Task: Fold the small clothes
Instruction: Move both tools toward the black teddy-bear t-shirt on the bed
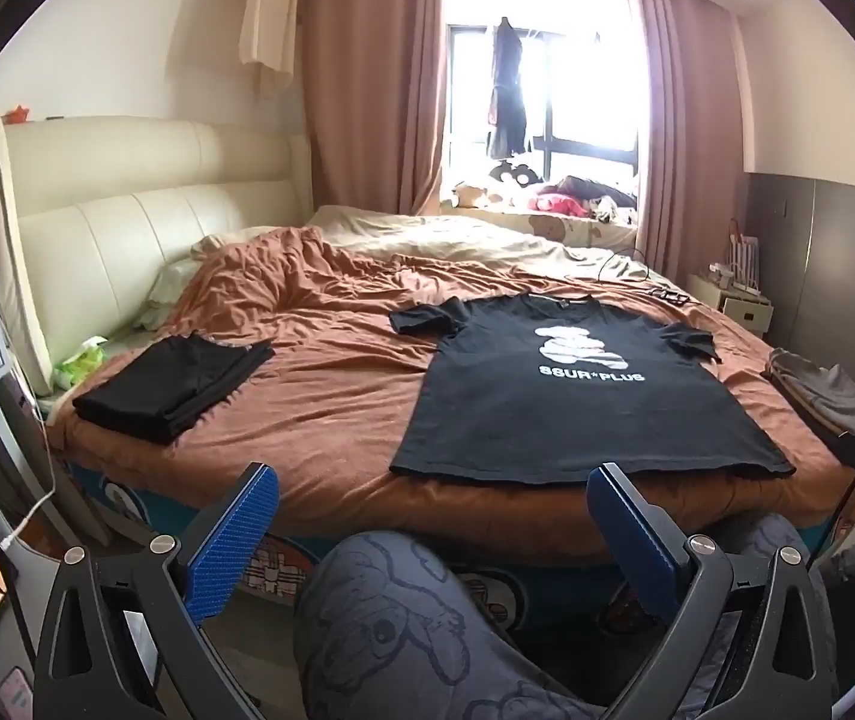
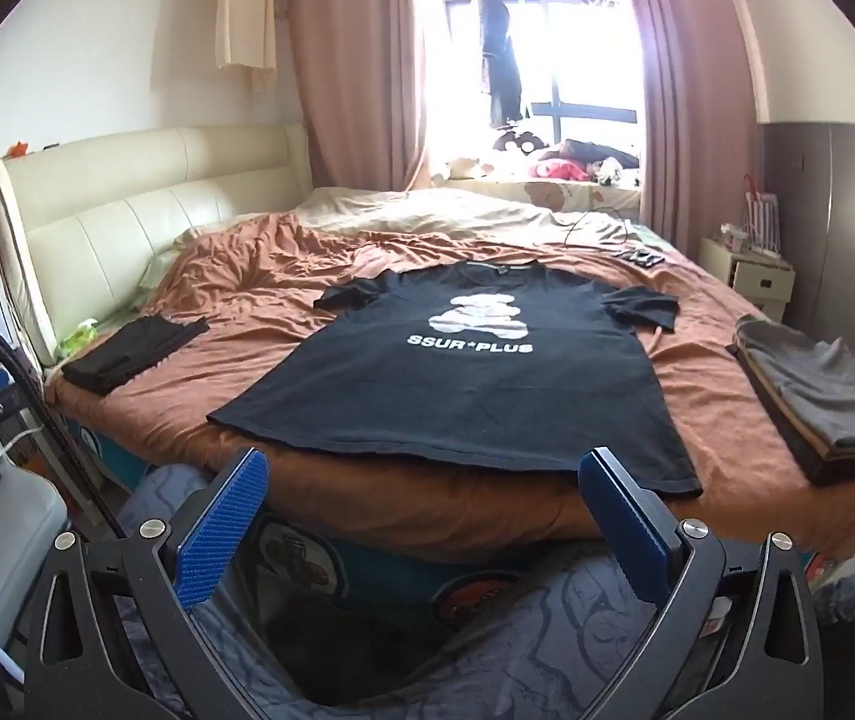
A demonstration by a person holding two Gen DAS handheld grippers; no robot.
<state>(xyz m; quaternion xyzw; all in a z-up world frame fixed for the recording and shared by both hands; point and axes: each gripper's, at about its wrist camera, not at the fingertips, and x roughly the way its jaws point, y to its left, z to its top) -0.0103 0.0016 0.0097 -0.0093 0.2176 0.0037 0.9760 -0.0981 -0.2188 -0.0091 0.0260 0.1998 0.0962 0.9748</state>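
Note:
A black T-shirt (image 1: 583,396) (image 2: 475,378) with a white bear print and "SSUR*PLUS" lettering lies flat, face up, on the brown bedspread, its hem toward me. My left gripper (image 1: 433,480) is held back from the bed's near edge, open, nothing between its blue pads. My right gripper (image 2: 427,468) is also open and empty, just short of the shirt's hem. A folded black garment (image 1: 175,384) (image 2: 133,351) rests at the bed's left side. A stack of folded grey clothes (image 2: 823,402) (image 1: 817,384) sits at the right edge.
The bed (image 1: 331,420) has a cream headboard (image 1: 127,222) at left and a rumpled beige blanket (image 2: 439,210) at the far end. A person's patterned trouser legs (image 1: 403,618) fill the space below the grippers. A nightstand (image 2: 751,276) stands far right; a small dark device (image 2: 640,257) lies on the bed.

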